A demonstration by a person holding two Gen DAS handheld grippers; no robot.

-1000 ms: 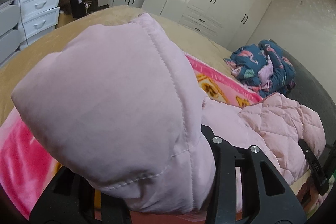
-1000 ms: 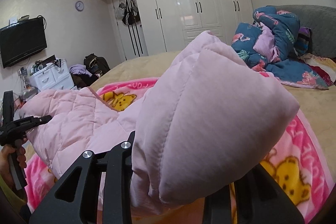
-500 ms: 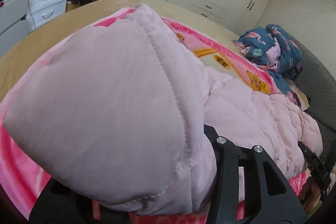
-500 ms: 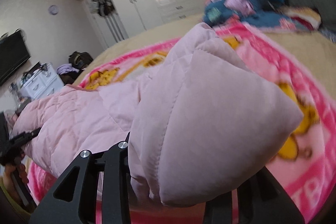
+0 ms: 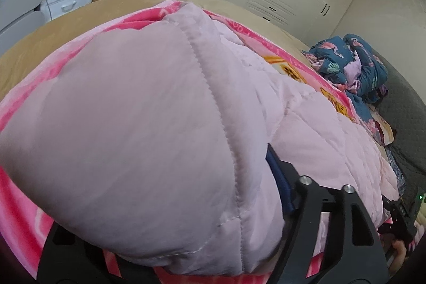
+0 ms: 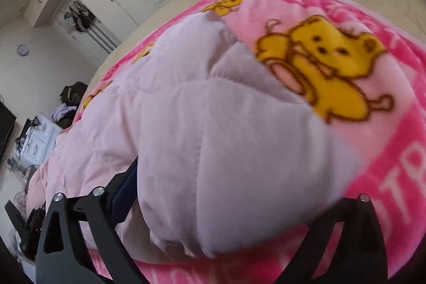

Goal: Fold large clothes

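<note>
Beige bed [image 5: 87, 25] under everything, taken here as the landmark. On the bed, spread flat: pink cartoon blanket [image 6: 399, 108]. On the blanket, mid-bed: pink quilted jacket [image 5: 319, 129], large and puffy, most of it lying down already. At the bed's far end, well apart from the jacket: heap of blue patterned clothes [image 5: 354, 63].

Left gripper [image 5: 175, 252] clamped on a thick padded bunch of the jacket, jaws held wide by the bulk between them. Right gripper [image 6: 213, 238] likewise filled with a fat wad of the same jacket (picture blurred, so contact at the pads not clear).

Apparently laying a fold down onto the bed. Best done level: both ends lowered together, edge kept taut between the grippers, fold set square on the jacket body rather than on the blanket. Release only once the padding rests, since puffy fill springs back and slides.
</note>
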